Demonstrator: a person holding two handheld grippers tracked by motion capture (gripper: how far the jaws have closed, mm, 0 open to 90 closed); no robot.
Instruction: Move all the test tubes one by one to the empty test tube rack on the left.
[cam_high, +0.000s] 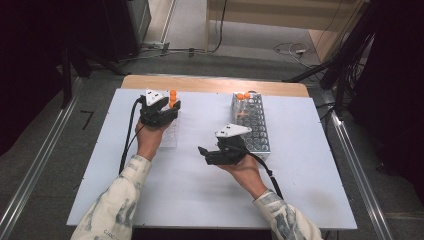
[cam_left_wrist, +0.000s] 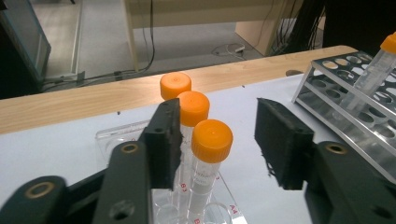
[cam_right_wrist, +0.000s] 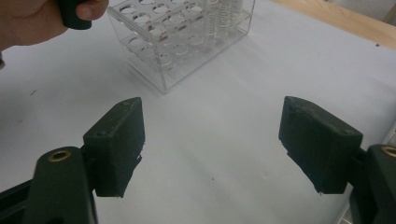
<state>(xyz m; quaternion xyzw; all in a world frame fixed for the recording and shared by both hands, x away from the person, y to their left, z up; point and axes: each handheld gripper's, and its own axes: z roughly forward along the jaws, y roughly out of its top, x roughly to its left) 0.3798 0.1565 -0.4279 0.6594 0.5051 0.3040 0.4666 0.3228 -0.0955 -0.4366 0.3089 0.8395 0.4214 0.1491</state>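
Nearest the person, the right gripper (cam_high: 207, 154) is hovering low over the bare white table (cam_high: 190, 195) with its jaws standing wide and nothing between them, pointing toward the clear rack (cam_right_wrist: 182, 42). Farther out, the left gripper (cam_left_wrist: 218, 140) is hanging over that clear rack, its jaws standing partly apart around the nearest orange-capped tube (cam_left_wrist: 208, 158); the pads are not pressing on it, the left one sitting just beside the tube. That tube is standing upright in the clear rack, with two more orange-capped tubes (cam_left_wrist: 184, 100) lined up behind it. Beyond and to the right, a metal rack (cam_high: 252, 125) is carrying further orange-capped tubes at its far end, near the table's wooden edge (cam_high: 215, 84).
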